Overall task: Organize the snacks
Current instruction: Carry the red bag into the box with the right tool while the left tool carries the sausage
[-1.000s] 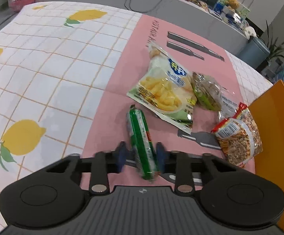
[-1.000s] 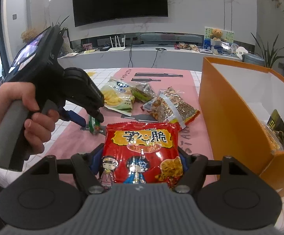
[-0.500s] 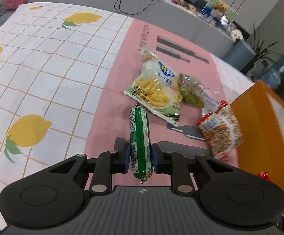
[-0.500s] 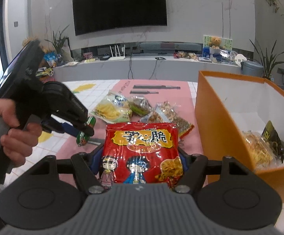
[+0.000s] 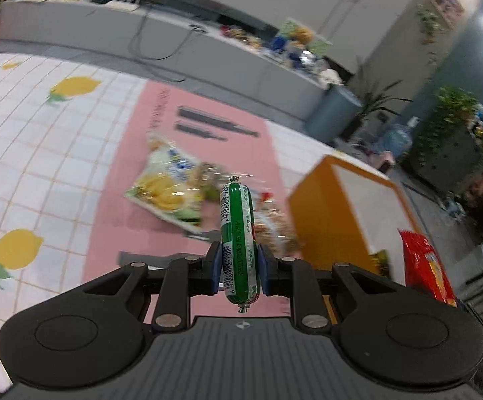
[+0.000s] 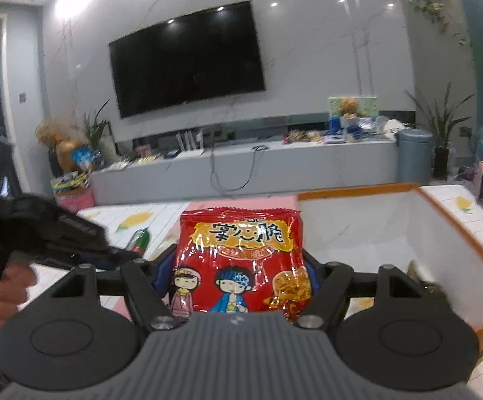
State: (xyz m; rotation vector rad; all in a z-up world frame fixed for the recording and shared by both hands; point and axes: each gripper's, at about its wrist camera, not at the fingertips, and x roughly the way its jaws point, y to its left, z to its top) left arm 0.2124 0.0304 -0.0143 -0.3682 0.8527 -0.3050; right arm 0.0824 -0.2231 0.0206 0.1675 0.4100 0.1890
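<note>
Left tool [image 5: 239,271] pinching green sausage stick [image 5: 238,243] upright between narrow blue pads, lifted off desk [image 5: 41,153]. Right tool [image 6: 239,266] spread wide, clamping red snack bag [image 6: 241,260] near orange box [image 6: 358,230]. Left view alone showing blurred snack packets [image 5: 168,193] lying on pink mat. Box contents mostly hidden.

A dark television [image 6: 188,60] hangs on the marbled wall [image 6: 325,43]; a grey low console [image 6: 241,170] below; seemingly ceiling spotlights.
</note>
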